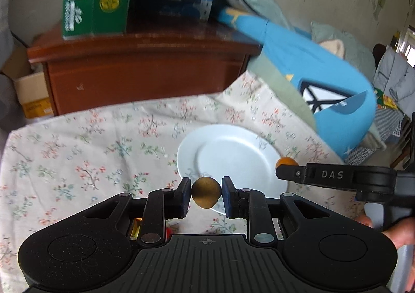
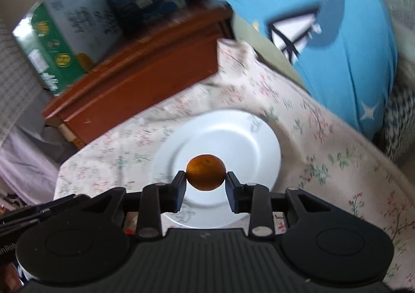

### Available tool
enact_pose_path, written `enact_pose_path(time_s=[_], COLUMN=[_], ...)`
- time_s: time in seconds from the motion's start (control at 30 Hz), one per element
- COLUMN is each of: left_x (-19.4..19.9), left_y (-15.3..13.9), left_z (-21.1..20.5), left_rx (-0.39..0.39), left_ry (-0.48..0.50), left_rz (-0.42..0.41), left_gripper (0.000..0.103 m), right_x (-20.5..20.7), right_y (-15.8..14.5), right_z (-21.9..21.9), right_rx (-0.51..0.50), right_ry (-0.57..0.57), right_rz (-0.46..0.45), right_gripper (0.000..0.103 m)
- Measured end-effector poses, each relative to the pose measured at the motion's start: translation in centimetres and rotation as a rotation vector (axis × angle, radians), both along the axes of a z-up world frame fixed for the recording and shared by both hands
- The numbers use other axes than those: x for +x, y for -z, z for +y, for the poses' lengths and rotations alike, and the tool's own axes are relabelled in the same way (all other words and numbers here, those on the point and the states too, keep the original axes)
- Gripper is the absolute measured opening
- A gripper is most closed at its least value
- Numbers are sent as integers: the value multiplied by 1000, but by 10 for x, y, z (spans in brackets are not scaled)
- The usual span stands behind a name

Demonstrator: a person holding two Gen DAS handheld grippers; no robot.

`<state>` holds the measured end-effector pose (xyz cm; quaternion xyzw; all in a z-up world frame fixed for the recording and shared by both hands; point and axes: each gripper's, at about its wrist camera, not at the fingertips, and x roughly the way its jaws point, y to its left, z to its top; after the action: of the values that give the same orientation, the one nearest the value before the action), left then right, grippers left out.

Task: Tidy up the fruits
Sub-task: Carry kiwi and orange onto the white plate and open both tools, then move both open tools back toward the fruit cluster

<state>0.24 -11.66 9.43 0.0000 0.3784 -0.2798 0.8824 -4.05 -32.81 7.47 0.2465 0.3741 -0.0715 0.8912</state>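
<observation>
Left gripper (image 1: 206,195): jaws clamped on a brown fruit (image 1: 206,192), held between the pads, above the near rim of the plate (image 1: 186,155).
Right gripper (image 2: 205,184): jaws clamped on an orange (image 2: 206,172), held between the fingertips, over the plate's middle.
Plate: white, on the floral cloth (image 1: 77,158).

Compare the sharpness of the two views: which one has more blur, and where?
Right wrist view: more blurred, smeared floral cloth and boxes, though the orange stays sharp. Left wrist view: crisper; the white plate and brown fruit are clear.
</observation>
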Motion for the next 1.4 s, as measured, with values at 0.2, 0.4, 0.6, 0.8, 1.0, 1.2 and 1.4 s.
enact_pose_path(time_s=[0.2,0.4,0.6,0.8,1.0,1.2,1.4], left_x=[25,45,55,54,60,63,65], left_y=[27,43,56,65,75,87,92], left_z=[-16,-28,-37,-32,-24,-24,-21], left_rx=[10,20,1,21,59,76,78], left_ry=[44,85,113,87,18,12,-6], left_rz=[42,49,53,43,48,72,75], left_gripper=[23,23,24,31,49,49,57], right_x=[21,39,50,50,49,49,57], right_y=[16,35,50,46,36,51,70], right_z=[-7,-12,-20,-28,-41,-61,-64], right_rx=[14,25,69,76,-17,9,19], right_ry=[16,34,81,111,149,239,254], right_rz=[43,92,124,102,70,107,150], right_gripper=[33,33,35,37,43,44,44])
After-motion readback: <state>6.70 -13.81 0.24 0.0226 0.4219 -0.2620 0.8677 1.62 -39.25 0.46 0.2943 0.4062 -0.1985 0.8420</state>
